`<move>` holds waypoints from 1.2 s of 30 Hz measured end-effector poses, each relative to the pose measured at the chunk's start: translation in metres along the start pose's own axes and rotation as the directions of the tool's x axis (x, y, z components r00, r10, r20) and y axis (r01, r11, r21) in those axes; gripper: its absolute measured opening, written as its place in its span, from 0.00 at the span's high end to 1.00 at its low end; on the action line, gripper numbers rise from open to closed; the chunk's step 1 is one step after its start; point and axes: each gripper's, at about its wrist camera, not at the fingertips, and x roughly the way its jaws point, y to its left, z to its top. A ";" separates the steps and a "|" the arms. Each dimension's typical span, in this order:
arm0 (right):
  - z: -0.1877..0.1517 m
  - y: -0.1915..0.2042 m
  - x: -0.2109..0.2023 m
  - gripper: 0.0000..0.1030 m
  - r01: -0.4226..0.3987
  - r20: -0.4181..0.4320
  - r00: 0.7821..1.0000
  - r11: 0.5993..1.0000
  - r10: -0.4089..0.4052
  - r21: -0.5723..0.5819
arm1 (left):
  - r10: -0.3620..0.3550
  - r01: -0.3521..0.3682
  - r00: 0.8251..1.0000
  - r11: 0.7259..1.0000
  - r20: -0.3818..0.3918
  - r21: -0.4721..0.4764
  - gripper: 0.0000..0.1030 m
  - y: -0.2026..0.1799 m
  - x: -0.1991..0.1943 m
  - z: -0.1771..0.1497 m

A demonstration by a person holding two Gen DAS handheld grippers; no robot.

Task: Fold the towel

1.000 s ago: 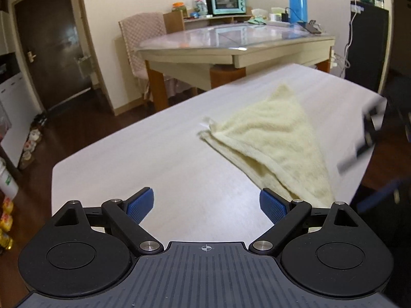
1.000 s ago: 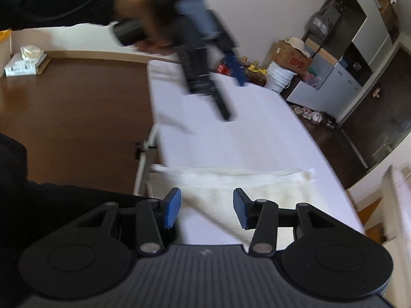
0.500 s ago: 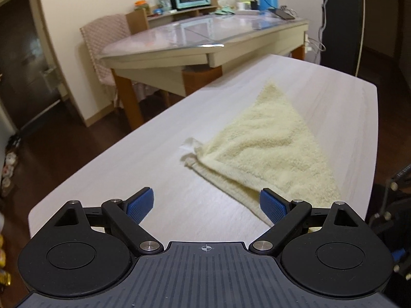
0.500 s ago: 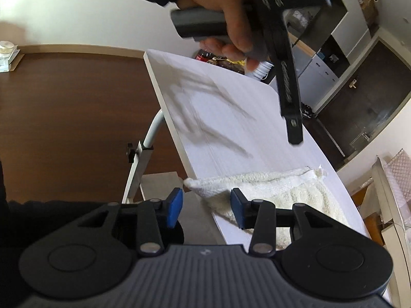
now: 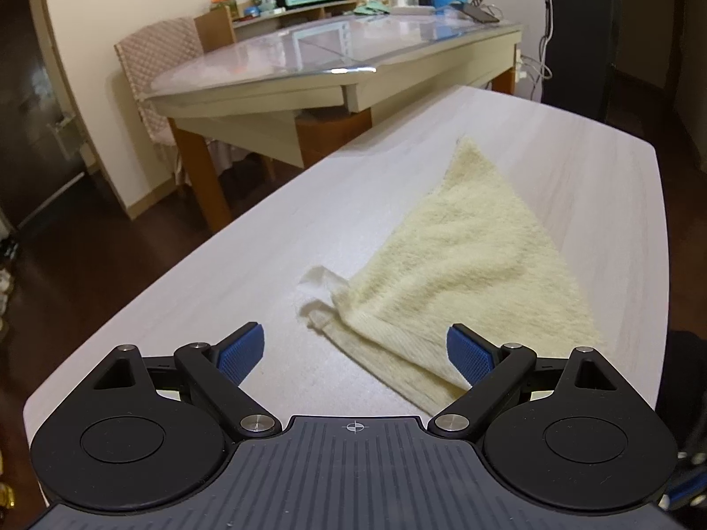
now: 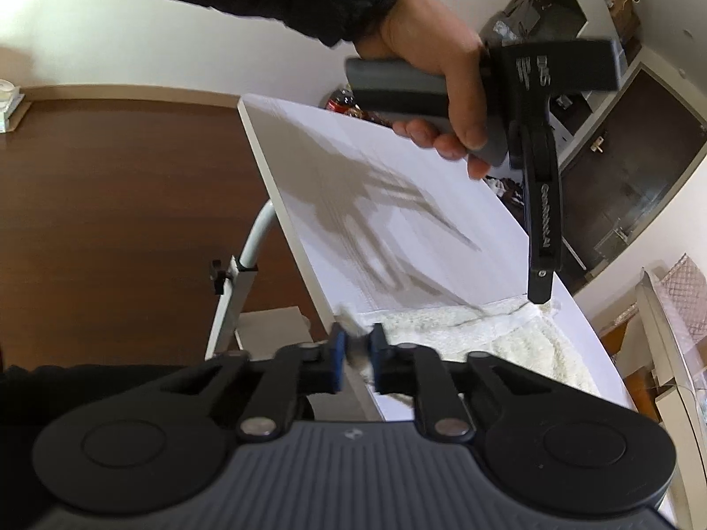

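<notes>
Here, right claw pinching towel corner at table edge, left claw spread, dining table beyond.

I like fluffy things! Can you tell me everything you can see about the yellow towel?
The towel is pale yellow, fluffy terry cloth with a flat woven hem. It lies on the white table, folded into a triangle with two layers showing along the edge, one point aiming away. A small white tag sticks out at one corner. The right gripper is shut on the corner by the table's edge. The left gripper is open, over another corner, not pinching it.
</notes>
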 end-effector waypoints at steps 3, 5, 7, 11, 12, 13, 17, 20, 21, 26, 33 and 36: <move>-0.006 -0.004 -0.022 0.92 -0.084 0.027 0.996 0.995 0.082 0.051 | 0.005 -0.005 1.000 1.000 -0.016 0.004 0.09 0.003 0.008 0.002; -0.012 -0.004 -0.038 0.92 -0.130 0.044 0.991 0.987 0.126 0.091 | 0.007 -0.006 0.999 1.000 -0.038 0.022 0.09 0.005 0.016 0.002; -0.017 -0.010 -0.053 0.92 -0.173 0.066 0.984 0.977 0.166 0.128 | 0.007 -0.004 0.998 0.999 -0.057 0.051 0.09 0.004 0.020 0.000; -0.017 -0.014 -0.077 0.92 -0.252 0.110 0.965 0.956 0.237 0.150 | -0.009 0.016 0.996 0.997 -0.084 0.081 0.09 0.005 0.021 -0.006; -0.015 -0.013 -0.082 0.92 -0.276 0.123 0.958 0.948 0.258 0.159 | -0.023 0.030 0.996 0.996 -0.089 0.085 0.09 0.005 0.020 -0.008; -0.015 -0.015 -0.086 0.92 -0.294 0.135 0.952 0.941 0.274 0.166 | -0.035 0.043 0.995 0.995 -0.092 0.093 0.09 0.004 0.019 -0.010; -0.018 -0.030 -0.101 0.92 -0.344 0.184 0.933 0.919 0.310 0.194 | -0.054 0.066 0.994 0.990 -0.100 0.123 0.09 0.002 0.015 -0.016; -0.019 -0.037 -0.107 0.92 -0.366 0.222 0.922 0.904 0.319 0.223 | -0.066 0.080 0.991 0.989 -0.115 0.124 0.09 0.004 0.013 -0.018; -0.019 -0.039 -0.104 0.92 -0.368 0.228 0.920 0.901 0.318 0.228 | -0.067 0.082 0.991 0.989 -0.119 0.124 0.09 0.005 0.014 -0.017; -0.022 -0.043 -0.096 0.92 -0.370 0.238 0.918 0.898 0.316 0.237 | -0.053 0.076 0.989 0.985 -0.141 0.157 0.09 0.001 0.015 -0.011; -0.026 -0.040 -0.088 0.92 -0.372 0.243 0.918 0.893 0.313 0.252 | -0.028 0.064 0.987 0.972 -0.160 0.225 0.09 -0.004 0.009 -0.005; -0.029 -0.041 -0.088 0.92 -0.374 0.255 0.916 0.889 0.309 0.263 | -0.018 0.064 0.983 0.966 -0.182 0.250 0.09 -0.004 0.011 -0.006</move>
